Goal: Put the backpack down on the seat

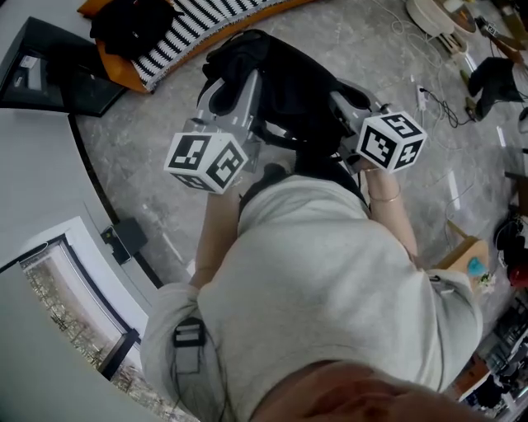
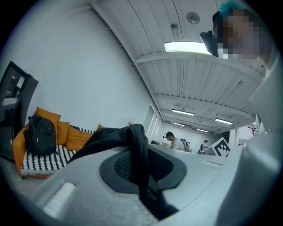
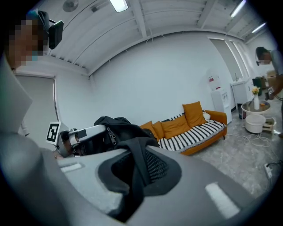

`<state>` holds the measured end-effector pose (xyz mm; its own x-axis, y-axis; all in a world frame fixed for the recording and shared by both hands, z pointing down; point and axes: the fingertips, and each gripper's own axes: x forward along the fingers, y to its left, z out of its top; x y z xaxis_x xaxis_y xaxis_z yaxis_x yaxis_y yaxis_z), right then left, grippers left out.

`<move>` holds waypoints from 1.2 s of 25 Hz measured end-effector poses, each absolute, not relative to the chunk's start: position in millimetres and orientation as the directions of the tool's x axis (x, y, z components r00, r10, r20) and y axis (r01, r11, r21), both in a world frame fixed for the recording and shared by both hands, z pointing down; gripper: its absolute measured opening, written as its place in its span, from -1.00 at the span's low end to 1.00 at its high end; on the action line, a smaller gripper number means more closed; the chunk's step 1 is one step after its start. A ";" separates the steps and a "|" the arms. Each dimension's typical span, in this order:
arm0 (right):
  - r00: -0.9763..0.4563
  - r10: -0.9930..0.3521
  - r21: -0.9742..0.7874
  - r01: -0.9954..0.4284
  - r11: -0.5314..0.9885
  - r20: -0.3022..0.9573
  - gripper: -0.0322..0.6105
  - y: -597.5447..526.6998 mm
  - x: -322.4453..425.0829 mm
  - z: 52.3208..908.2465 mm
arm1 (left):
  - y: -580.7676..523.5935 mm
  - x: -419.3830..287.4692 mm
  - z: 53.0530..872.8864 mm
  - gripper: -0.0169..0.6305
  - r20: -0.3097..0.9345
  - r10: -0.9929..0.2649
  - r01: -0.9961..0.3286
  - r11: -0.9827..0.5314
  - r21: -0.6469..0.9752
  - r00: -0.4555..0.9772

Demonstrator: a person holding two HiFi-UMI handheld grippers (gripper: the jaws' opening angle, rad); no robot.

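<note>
**Item 1. Backpack (image 1: 280, 82), black.** Hangs between the two grippers, at 12 o'clock from the person in the head view. It is over the grey floor (image 1: 148, 165) and not on the seat. A zip pull shows on it in the right gripper view.

**Item 2. Left gripper (image 1: 227, 95).** Its jaws are clamped on a black strap (image 2: 139, 150) of the backpack. The strap runs down through the padded gap between them. Its marker cube (image 1: 206, 161) sits toward the person.

**Item 3. Right gripper (image 1: 351, 103).** Its jaws are likewise closed on a black strap (image 3: 137, 163), with mesh padding showing beside it. Its marker cube (image 1: 390, 140) is at 3 o'clock from the left one.

**Item 4. Sofa (image 1: 198, 25).** Orange frame with a black-and-white striped seat, at 11 o'clock in the head view and apart from the held backpack. Orange cushions (image 3: 194, 114) lean on its back.

**Item 5. Second backpack (image 1: 132, 25), black.** Stands on the sofa at its far end, at 9 o'clock in the left gripper view, against an orange cushion.

**Item 6. Person.** Wears a light grey top (image 1: 330, 280), with both forearms reaching forward to the grippers.

**Item 7. Cables (image 1: 437, 103).** Loose on the floor at 2 o'clock in the head view.

**Item 8. Other people.** Small figures stand in the far room in the left gripper view.
</note>
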<state>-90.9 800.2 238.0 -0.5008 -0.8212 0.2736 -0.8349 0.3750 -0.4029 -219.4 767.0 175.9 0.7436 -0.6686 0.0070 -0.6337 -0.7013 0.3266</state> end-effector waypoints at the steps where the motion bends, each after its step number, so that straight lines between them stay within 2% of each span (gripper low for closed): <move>1: -0.500 -0.821 -0.409 -0.834 0.371 0.276 -0.82 797.9 -93.4 239.7 | 763.7 -221.5 176.9 -0.82 0.008 -0.668 -0.633 -0.700 0.329 0.744; 12: -0.507 -0.806 -0.416 -0.832 0.366 0.305 -0.82 738.5 -79.9 255.9 | 700.0 -214.4 188.1 -0.82 0.031 -0.669 -0.637 -0.690 0.344 0.742; 30: -0.605 -0.737 -0.417 -0.778 0.469 0.301 -0.82 512.3 -9.8 244.4 | 483.3 -143.8 170.4 -0.82 0.034 -0.735 -0.705 -0.634 0.319 0.677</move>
